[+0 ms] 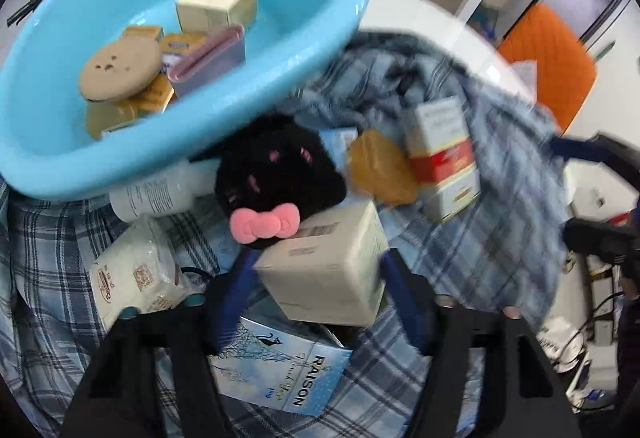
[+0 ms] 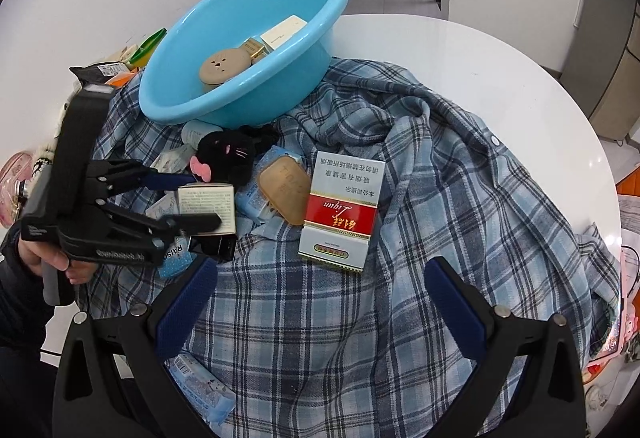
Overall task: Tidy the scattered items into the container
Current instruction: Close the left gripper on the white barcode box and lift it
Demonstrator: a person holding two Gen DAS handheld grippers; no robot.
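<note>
My left gripper (image 1: 320,270) is shut on a cream box (image 1: 328,262) and holds it above the plaid cloth (image 2: 360,318), short of the blue basin (image 1: 48,142). In the right wrist view the left gripper (image 2: 200,200) grips the same box (image 2: 206,206). The basin (image 2: 180,98) holds a round tan lid (image 1: 120,68), a cream box (image 1: 218,0) and several small packs. A black plush cat (image 1: 276,174) with a pink bow lies by the basin. My right gripper (image 2: 320,298) is open and empty above the cloth, near a red-and-white carton (image 2: 340,214).
On the cloth lie an amber soap bar (image 2: 284,190), a white bottle (image 1: 160,194), a white packet (image 1: 132,274) and a blue RAISON box (image 1: 280,374). The white round table (image 2: 500,78) shows at the right. An orange chair (image 1: 548,62) stands beyond.
</note>
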